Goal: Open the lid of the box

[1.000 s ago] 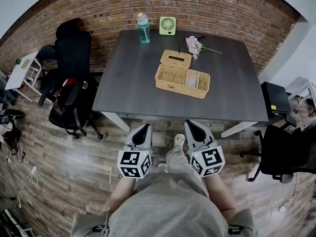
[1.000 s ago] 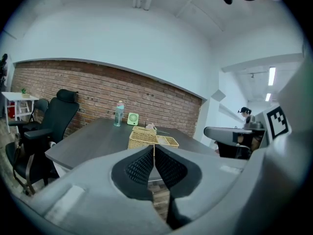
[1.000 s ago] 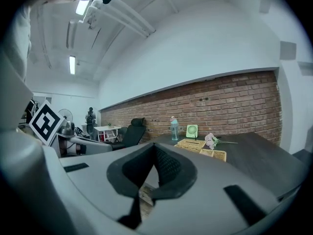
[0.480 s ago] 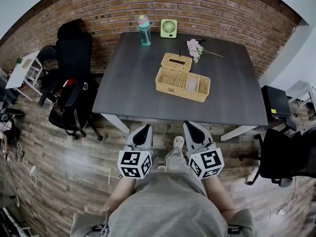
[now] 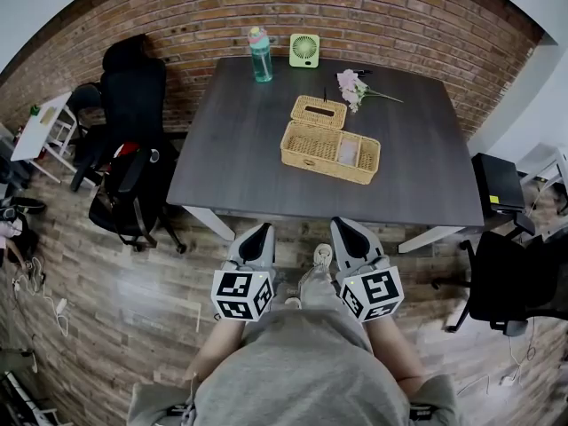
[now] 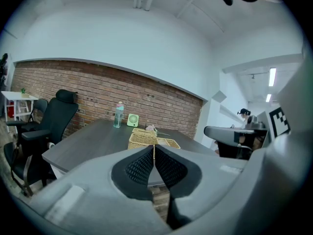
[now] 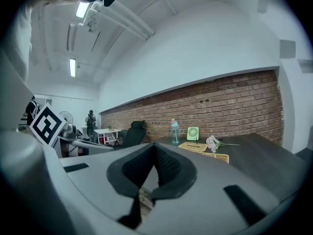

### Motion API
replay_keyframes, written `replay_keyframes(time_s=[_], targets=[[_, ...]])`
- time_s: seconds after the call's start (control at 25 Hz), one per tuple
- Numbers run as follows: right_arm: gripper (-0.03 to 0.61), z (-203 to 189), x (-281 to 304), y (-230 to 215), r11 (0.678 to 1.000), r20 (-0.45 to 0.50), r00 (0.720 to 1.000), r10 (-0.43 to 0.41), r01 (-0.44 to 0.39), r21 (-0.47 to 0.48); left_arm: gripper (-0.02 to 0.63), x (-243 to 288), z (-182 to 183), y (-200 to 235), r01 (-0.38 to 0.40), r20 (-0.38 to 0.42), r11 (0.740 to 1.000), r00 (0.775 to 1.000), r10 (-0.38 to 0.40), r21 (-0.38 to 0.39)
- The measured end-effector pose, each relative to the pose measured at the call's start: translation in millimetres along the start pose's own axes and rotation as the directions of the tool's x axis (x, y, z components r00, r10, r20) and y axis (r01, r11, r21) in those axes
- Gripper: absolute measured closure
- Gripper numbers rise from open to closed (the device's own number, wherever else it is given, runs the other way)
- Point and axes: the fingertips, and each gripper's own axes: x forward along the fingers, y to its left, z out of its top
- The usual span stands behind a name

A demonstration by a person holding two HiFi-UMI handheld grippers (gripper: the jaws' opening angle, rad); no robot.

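Note:
An open-topped rectangular wicker box (image 5: pixel 330 151) stands near the middle of the dark table (image 5: pixel 231 167). A smaller flat wicker piece with a slot (image 5: pixel 318 111) lies against its far side. Something pale lies in the box's right half. Both grippers hang low in front of the person's body, short of the table's near edge and well away from the box. My left gripper (image 5: pixel 258 231) is shut with nothing in it, and so is my right gripper (image 5: pixel 342 224). The left gripper view shows the left gripper (image 6: pixel 154 148) with its pads pressed together and the box (image 6: pixel 146 140) far beyond them. The right gripper (image 7: pixel 154 148) looks the same.
A teal bottle (image 5: pixel 258 52), a small green fan (image 5: pixel 303 49) and pink flowers (image 5: pixel 353 87) stand along the table's far edge by the brick wall. Black office chairs sit to the left (image 5: pixel 133 87) and right (image 5: pixel 515 282). Wooden floor lies beneath.
The table and box have drifted slightly lower in the head view. Both grippers have stayed shut and almost still.

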Motion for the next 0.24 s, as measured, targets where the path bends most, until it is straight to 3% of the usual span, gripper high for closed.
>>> replay_keyframes(time_s=[0.24], targets=[[0.577,0.7,3.2,-3.5,1.000,0.004,1.000,0.000,0.000,-0.001,0.592,4.3,0.5,0.3,0.002,-0.002,1.000,1.000,-0.002,-0.001]])
